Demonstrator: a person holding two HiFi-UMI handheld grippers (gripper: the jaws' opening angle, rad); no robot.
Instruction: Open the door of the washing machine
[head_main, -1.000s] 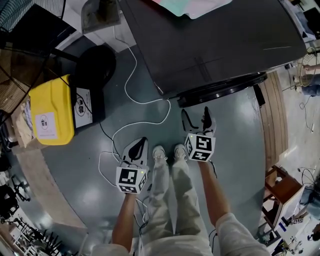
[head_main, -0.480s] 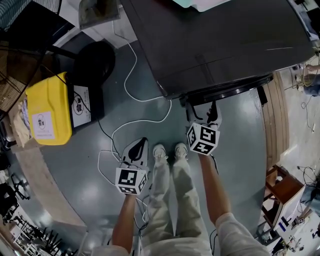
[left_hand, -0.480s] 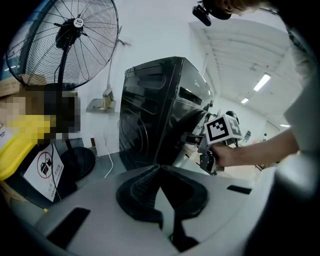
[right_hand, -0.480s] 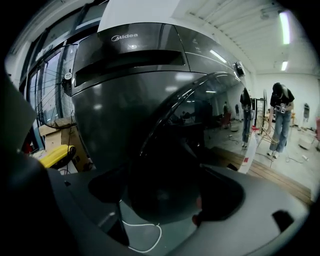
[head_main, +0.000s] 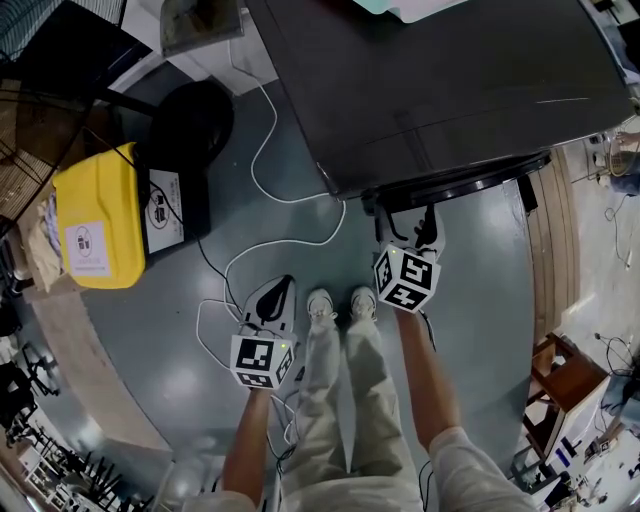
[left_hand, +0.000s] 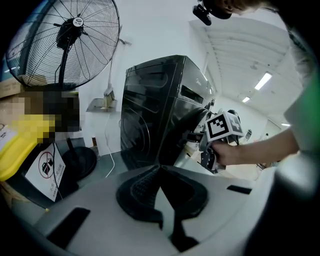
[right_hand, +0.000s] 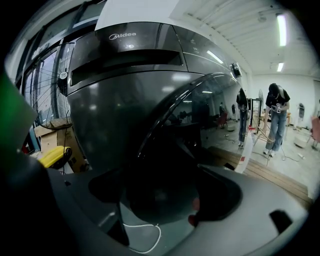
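"midea" logo (right_hand: 122, 36) on washing machine (right_hand: 115, 105)

From where I stand, the yellow bin (head_main: 95, 215) sits on the grey floor (head_main: 150, 350). A black board with a white warning sign (head_main: 172, 205) leans just beside the bin. Past the bin stands a pedestal fan (left_hand: 67, 42) on its round black base (head_main: 195, 120). A white cable (head_main: 252, 160) loops over the floor near the bin, and a wooden stool (head_main: 570, 375) stands well apart from it.

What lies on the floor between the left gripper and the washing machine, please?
In the head view, a looping white cable crosses the grey floor there.
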